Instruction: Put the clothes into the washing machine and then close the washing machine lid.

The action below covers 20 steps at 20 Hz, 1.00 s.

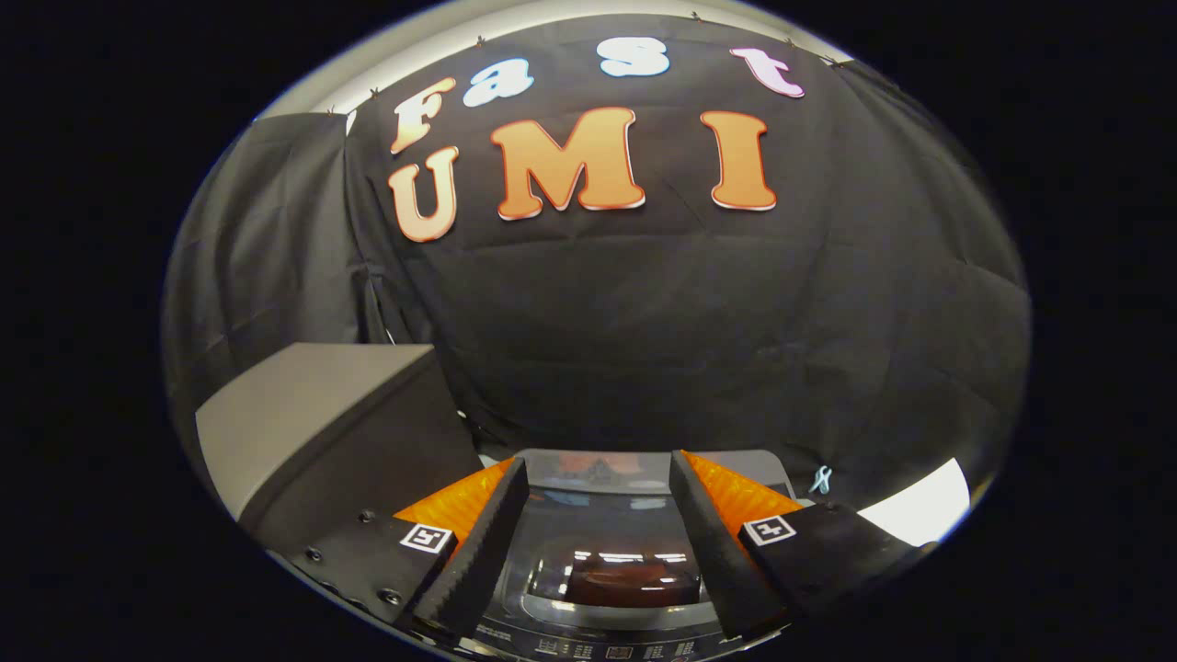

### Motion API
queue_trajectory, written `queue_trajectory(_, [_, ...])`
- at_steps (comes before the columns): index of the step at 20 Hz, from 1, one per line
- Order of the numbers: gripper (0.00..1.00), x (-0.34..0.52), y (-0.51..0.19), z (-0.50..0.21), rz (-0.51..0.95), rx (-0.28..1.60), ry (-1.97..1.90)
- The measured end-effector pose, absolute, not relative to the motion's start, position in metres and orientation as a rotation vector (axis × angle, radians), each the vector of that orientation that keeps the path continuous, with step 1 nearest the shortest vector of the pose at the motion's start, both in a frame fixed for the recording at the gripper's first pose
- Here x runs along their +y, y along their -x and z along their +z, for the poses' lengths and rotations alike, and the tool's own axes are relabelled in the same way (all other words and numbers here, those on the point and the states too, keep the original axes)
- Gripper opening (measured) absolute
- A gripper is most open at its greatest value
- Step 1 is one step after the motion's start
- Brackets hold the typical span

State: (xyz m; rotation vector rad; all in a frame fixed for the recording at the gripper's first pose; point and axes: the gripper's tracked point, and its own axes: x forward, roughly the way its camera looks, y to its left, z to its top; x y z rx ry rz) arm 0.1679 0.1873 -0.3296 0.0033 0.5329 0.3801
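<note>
The washing machine stands just below and ahead of me, seen from above. Its glossy lid lies down flat over the tub and mirrors the ceiling lights. A dark reddish shape shows in the lid's window; I cannot tell whether it is cloth. The control panel runs along the machine's near edge. My gripper hovers above the lid, open, with nothing between its fingers.
A grey box-like block stands to the left of the machine, close to the left finger. The black cloth wall hangs right behind the machine. A small pale clip and a white surface lie to the right.
</note>
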Motion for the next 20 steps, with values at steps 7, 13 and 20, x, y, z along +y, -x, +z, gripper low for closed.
queue_trajectory(7, [0.99,0.188,-0.162,-0.239,0.403,0.371,-0.068])
queue_trajectory(13, [0.99,0.171,-0.154,-0.162,0.416,0.252,-0.090])
queue_trajectory(20, [0.98,0.134,-0.130,-0.116,0.394,0.178,-0.090])
